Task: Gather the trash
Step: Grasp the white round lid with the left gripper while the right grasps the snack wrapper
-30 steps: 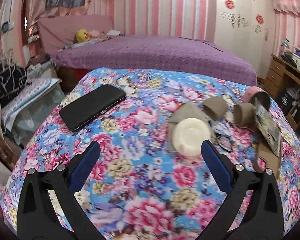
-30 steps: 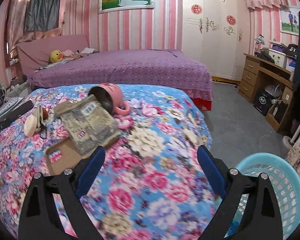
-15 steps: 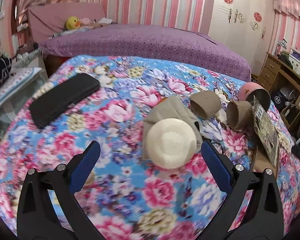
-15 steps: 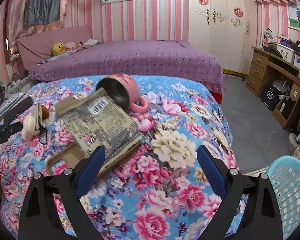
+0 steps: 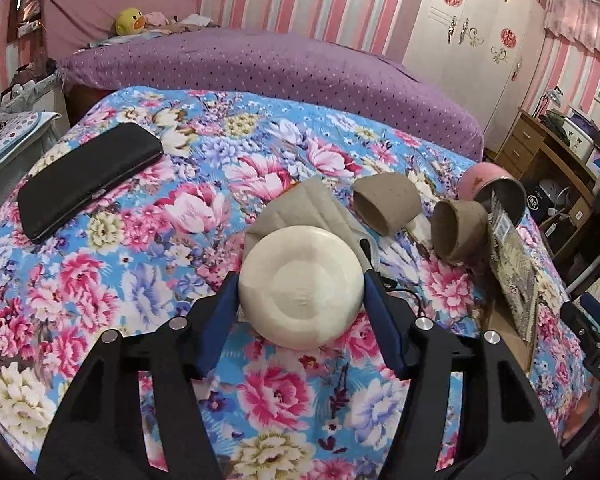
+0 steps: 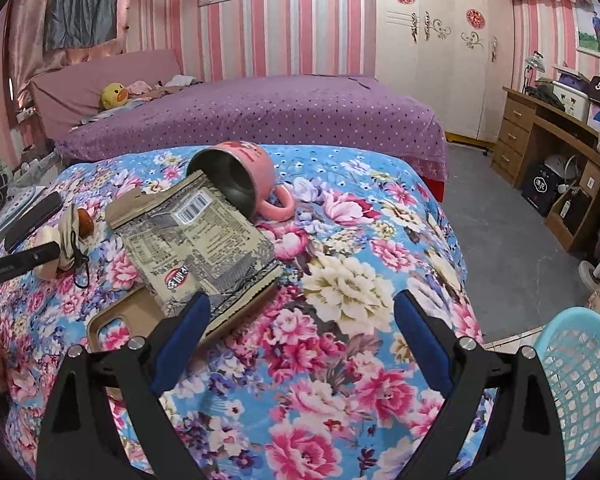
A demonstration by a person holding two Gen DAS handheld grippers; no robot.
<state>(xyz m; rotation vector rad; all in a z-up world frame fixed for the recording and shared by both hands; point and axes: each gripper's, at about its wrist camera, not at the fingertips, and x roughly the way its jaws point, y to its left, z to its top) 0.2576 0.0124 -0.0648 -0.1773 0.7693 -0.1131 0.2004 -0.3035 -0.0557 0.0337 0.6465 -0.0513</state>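
Left gripper (image 5: 300, 294) closing on the white disc (image 5: 300, 286), mid-bedspread (image 5: 140, 280); pads look barely seated, so it may squirt free. Right gripper (image 6: 300, 338) gapes, empty.

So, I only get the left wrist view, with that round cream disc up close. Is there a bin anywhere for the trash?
Observer: Yes. The right wrist view shows a light blue plastic basket beside the flowered bedcover.
Operator: And the other tongs?
Observer: The right tongs are open wide, gripping nothing.
Operator: Has that pink mug a handle?
Observer: Yes. The pink metal-lined mug lies on its side, its loop handle resting on the cover.
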